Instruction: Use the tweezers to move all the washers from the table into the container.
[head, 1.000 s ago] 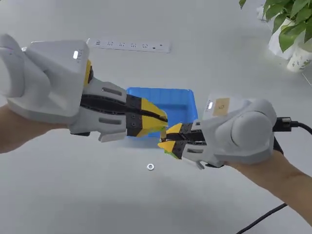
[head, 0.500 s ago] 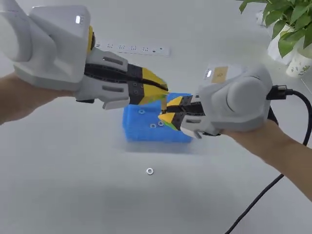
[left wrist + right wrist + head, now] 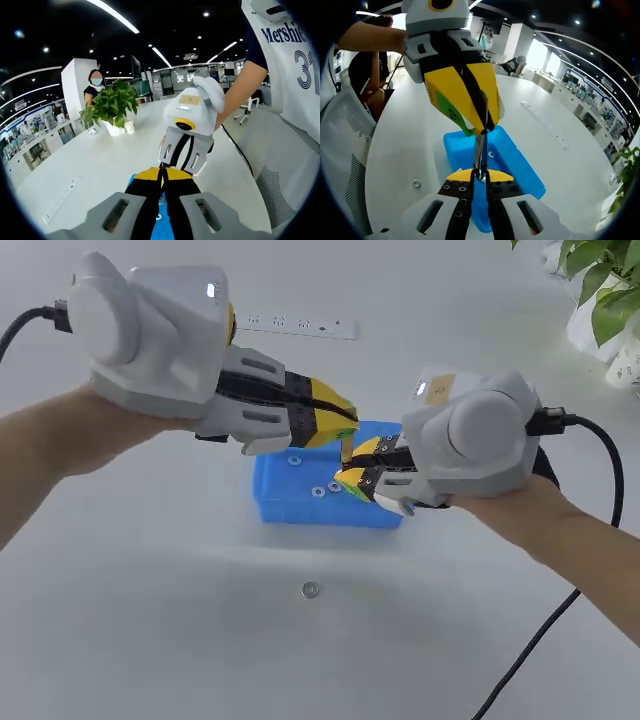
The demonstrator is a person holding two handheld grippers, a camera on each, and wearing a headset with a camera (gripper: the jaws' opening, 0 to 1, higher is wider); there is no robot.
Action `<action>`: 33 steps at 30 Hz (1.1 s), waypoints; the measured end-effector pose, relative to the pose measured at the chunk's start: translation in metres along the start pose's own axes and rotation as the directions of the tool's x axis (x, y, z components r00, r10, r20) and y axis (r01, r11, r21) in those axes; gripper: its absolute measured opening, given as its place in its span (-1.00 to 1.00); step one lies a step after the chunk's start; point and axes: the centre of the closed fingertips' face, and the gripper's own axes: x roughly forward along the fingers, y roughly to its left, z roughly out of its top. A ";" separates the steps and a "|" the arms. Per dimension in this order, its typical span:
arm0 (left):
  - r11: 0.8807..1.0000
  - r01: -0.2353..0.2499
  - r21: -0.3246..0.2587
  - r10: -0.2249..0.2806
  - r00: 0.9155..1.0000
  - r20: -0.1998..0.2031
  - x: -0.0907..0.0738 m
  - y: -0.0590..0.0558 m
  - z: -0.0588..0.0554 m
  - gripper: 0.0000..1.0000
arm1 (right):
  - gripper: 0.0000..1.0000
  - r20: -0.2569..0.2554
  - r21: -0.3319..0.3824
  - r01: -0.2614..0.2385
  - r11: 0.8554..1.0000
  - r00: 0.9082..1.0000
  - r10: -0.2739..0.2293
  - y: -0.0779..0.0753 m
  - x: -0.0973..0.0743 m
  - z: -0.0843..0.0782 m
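One washer on table at 6 o'clock of container, head view | left gripper view: left gripper fingers narrow | right gripper view: right gripper fingers and left's both pinch tweezers; early release would drop them.

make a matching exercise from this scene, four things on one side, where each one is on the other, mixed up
Things:
1. tweezers
2. lone washer
3. power strip
4. plant

Places:
a. on the table, beyond the container
b. on bare table, nearer the person than the container
c. gripped by the left hand-held gripper and the right hand-held gripper, above the container
d. top right corner of the head view

Pairs: 1-c, 2-b, 3-a, 4-d
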 end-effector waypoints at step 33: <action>0.999 -0.046 -0.007 0.046 0.999 0.018 -0.019 -0.009 0.017 -0.89 | -0.78 0.031 0.027 0.042 0.999 0.999 -0.043 0.003 -0.009 0.015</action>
